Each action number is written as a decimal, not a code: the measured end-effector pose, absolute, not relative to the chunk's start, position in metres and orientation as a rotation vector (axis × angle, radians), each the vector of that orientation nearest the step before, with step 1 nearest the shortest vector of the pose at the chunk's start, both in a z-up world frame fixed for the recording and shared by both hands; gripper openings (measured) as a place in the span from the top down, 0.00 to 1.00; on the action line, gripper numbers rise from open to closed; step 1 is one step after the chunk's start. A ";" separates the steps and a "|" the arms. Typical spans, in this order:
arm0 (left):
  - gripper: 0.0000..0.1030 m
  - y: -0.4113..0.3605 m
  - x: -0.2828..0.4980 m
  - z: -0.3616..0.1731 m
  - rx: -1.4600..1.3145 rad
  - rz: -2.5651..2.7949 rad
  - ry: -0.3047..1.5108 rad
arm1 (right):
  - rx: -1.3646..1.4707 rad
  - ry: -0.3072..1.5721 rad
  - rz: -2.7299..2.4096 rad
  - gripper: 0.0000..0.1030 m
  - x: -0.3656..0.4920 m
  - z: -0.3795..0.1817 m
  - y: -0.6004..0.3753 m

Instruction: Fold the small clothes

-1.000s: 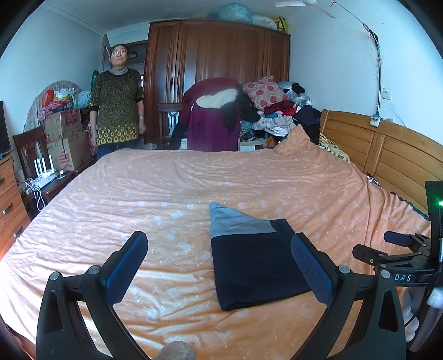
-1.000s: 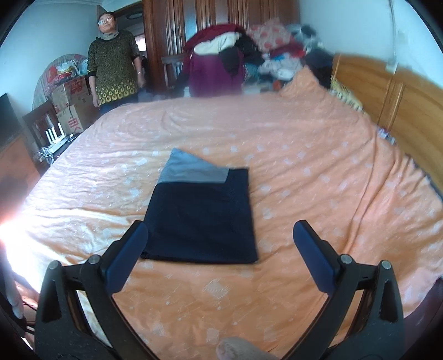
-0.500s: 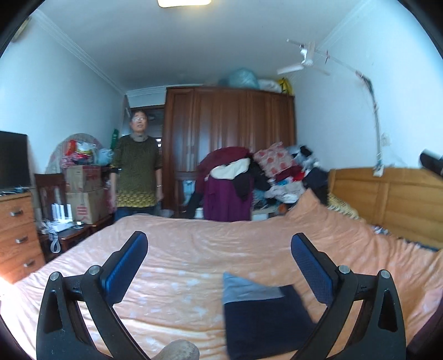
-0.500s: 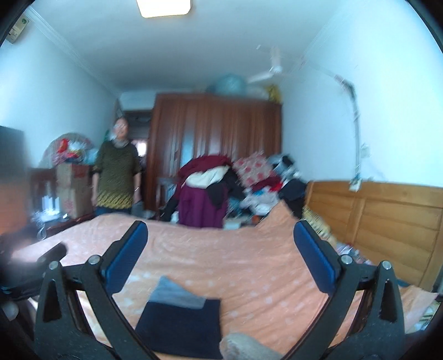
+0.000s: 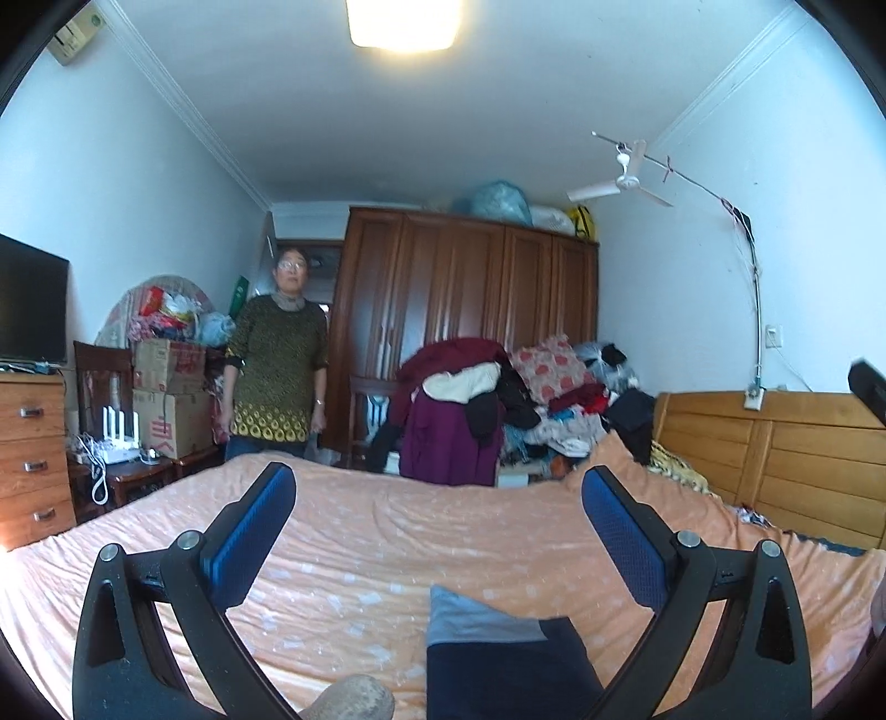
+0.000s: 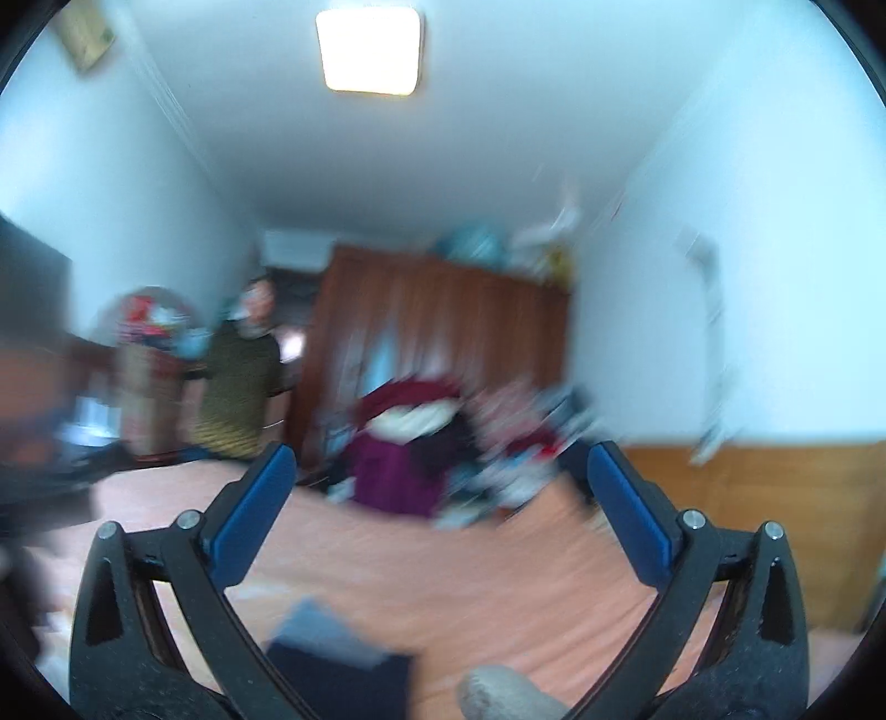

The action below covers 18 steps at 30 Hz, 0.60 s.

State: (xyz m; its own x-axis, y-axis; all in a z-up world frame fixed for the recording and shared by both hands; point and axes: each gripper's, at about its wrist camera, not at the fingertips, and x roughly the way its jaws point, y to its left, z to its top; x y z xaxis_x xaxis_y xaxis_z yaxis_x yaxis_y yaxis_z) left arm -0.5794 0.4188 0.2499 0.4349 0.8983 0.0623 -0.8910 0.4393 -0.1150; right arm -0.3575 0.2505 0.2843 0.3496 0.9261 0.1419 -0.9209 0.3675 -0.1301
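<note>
A: Item on my list, please.

B: One small garment [image 5: 498,659], folded to a flat rectangle. Dark navy body, grey band across its far end.

A: Location?

B: Lying flat on the orange bed [image 5: 387,554], at the near edge of my left view, low between my fingers. My right view is blurred; same dark shape [image 6: 338,664], lower left.

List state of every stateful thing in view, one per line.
left gripper: jaws open, empty
right gripper: jaws open, empty
dark garment: folded, flat on the bed, not held
ceiling light: on
ceiling fan: blades sharp, looks stopped
wardrobe: doors shut
TV: screen dark
dresser: drawers shut
bed cover: spread, slightly wrinkled
</note>
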 end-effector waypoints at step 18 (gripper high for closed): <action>0.00 0.433 -0.546 0.228 -0.144 1.036 0.066 | -0.187 0.332 1.249 0.00 -0.305 0.212 0.290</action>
